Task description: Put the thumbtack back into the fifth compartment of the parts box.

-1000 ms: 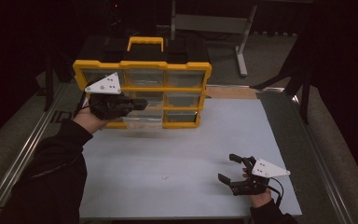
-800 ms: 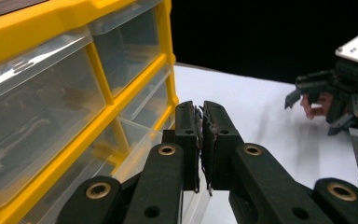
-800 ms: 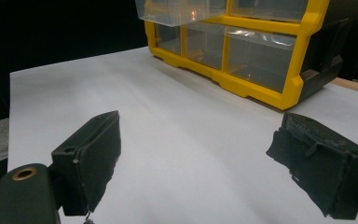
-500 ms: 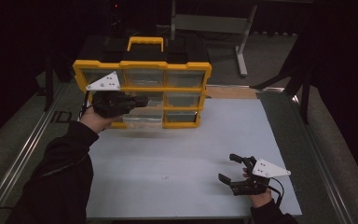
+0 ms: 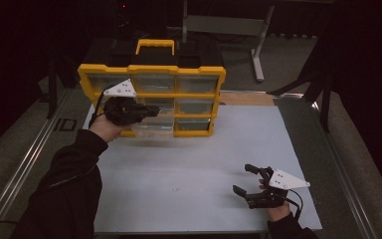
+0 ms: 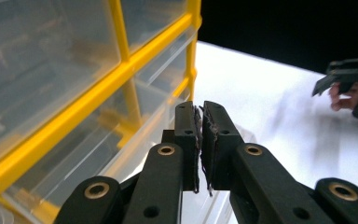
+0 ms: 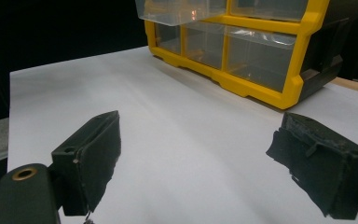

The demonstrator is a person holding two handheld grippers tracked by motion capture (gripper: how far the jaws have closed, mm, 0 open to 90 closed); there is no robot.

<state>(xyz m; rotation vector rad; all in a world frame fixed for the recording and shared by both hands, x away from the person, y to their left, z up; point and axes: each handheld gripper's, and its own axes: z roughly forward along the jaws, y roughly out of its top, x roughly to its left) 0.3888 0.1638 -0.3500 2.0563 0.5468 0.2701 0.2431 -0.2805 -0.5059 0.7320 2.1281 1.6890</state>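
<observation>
The left gripper (image 5: 151, 110) was seen in the upper left of the high view, against the front of the organizer (image 5: 151, 69). Its jaws were clenched on the front lip of a clear drawer (image 5: 154, 127), which stood partly pulled out of the middle column, low in the organizer. In the left gripper view the pads (image 6: 186, 140) were pressed almost together, with only a thin edge of clear plastic between them, so the bite was judged shallow.

Several faults could be expected from here. The lip could slip from so thin a bite if the pull were made sharply or at an angle. If the drawer were drawn off line it could jam in its yellow frame, and the whole organizer could then be dragged forward across the table (image 5: 204, 164), since nothing braced it. If the drawer were drawn fully out, its rear would drop, and anything inside could spill; whether it held anything could not be told through the plastic.

The organizer was a yellow-framed case with a yellow handle (image 5: 155, 46) on top and rows of clear drawers, standing upright at the far edge of the white table. The right gripper (image 5: 248, 180) was held low in the lower right of the high view, well apart from the organizer, its jaws spread wide and grasping nothing.
</observation>
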